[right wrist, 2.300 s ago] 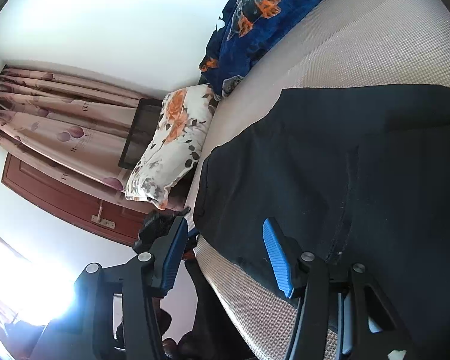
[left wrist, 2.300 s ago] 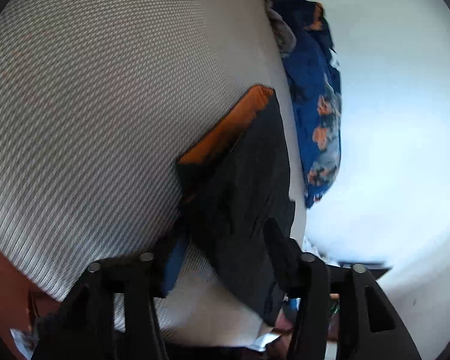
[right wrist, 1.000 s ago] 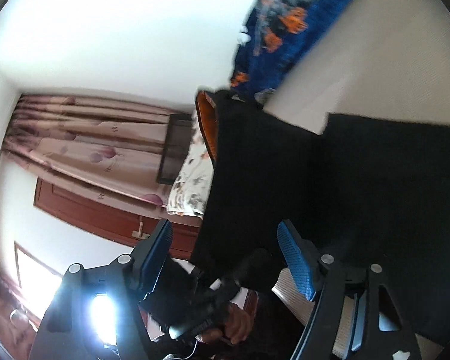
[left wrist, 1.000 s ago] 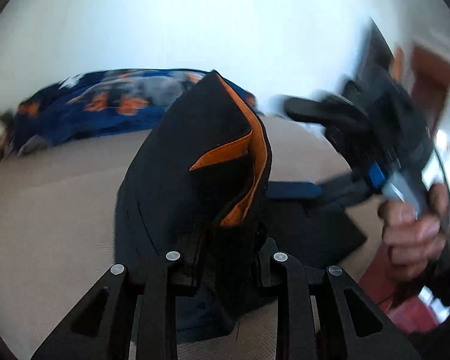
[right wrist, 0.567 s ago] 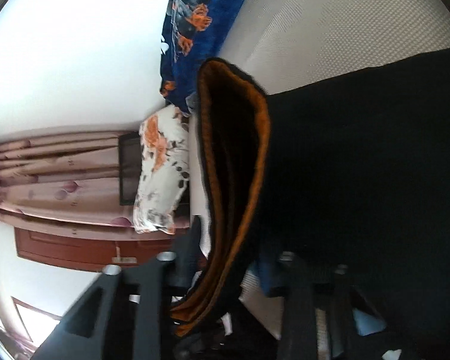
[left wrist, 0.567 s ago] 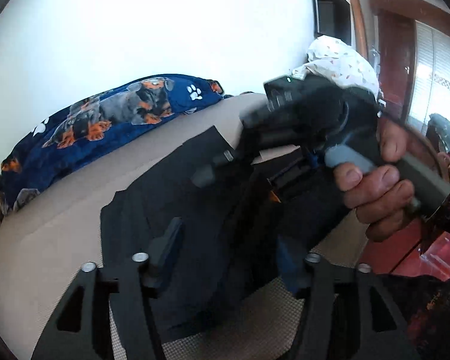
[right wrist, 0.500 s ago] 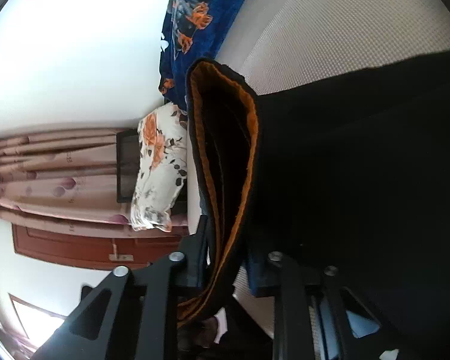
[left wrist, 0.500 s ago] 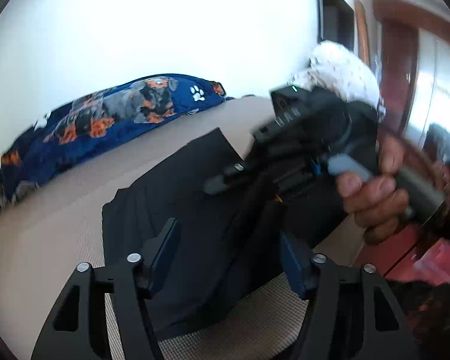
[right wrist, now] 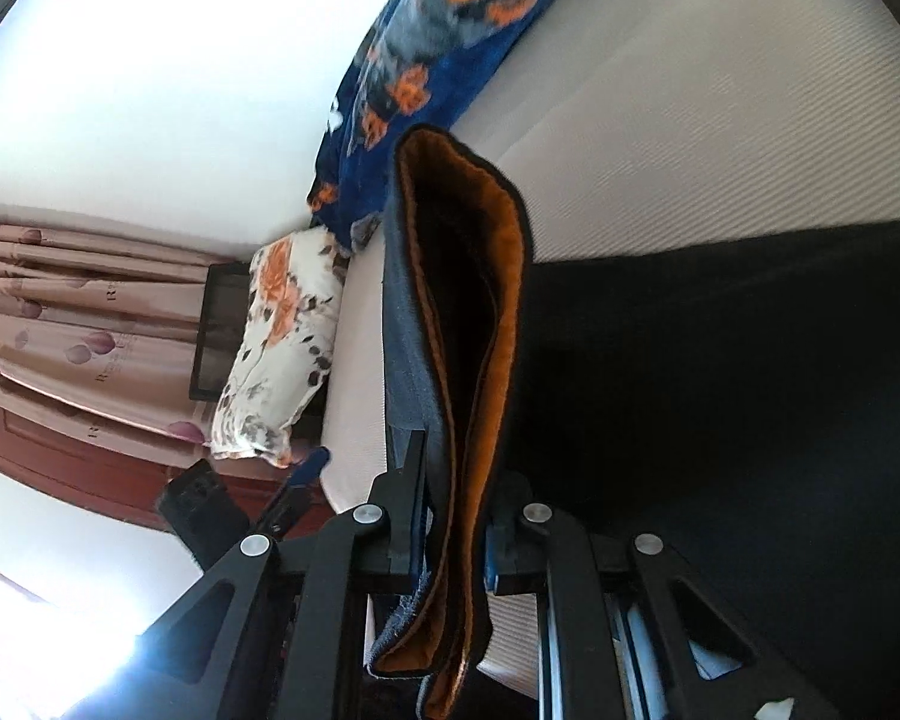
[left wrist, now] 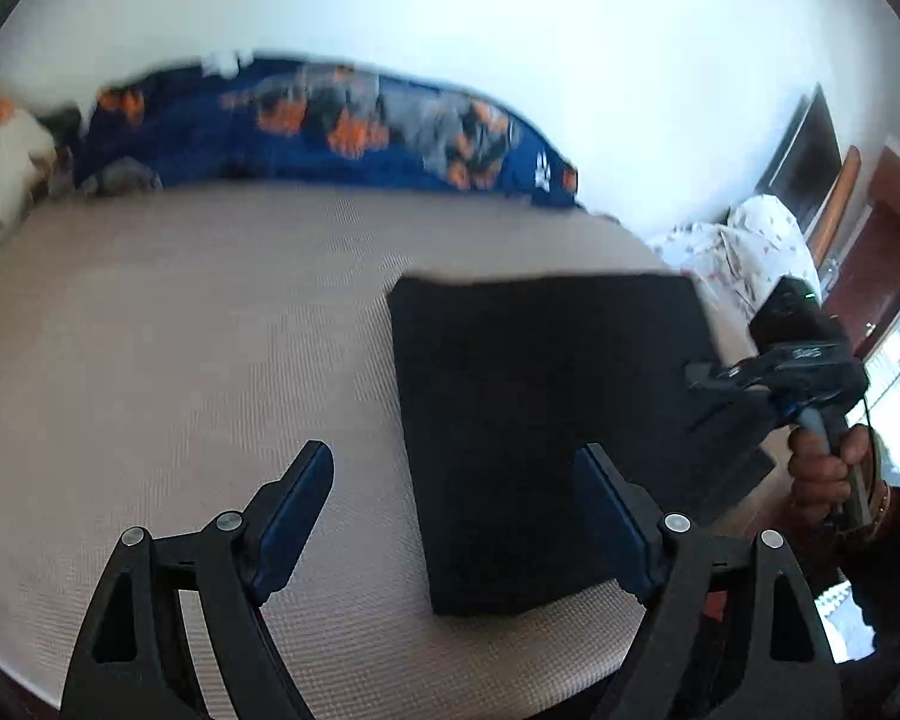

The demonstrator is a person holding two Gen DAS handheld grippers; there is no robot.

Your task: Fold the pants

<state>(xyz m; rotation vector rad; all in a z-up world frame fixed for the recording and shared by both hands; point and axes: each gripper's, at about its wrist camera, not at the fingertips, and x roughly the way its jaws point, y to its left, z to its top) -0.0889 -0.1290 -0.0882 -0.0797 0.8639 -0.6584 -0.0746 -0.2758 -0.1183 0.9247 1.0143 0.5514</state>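
1. The black pants (left wrist: 546,420) lie folded in a flat dark block on the beige bed (left wrist: 180,330), filling the right half of the left wrist view from about 1 to 5 o'clock.
2. The left gripper (left wrist: 453,513) hovers above the bed with its jaws wide apart; they have just been opening. The near left corner of the pants shows in the gap between them, but neither blue pad presses on the cloth.
3. The right gripper (right wrist: 453,516) has its jaws nearly together, having just been closing, and they pinch a standing edge of the pants (right wrist: 468,360), where an orange lining runs up toward 12 o'clock.
4. In the left wrist view the right gripper (left wrist: 714,384) sits at 3 o'clock at the right edge of the pants, held by the person's hand (left wrist: 822,468).
5. A blue blanket (left wrist: 330,120) with orange patches lies along the far side of the bed at 11 to 1 o'clock.
6. In the right wrist view a floral pillow (right wrist: 282,348) lies at 9 o'clock beside pink curtains (right wrist: 78,312).
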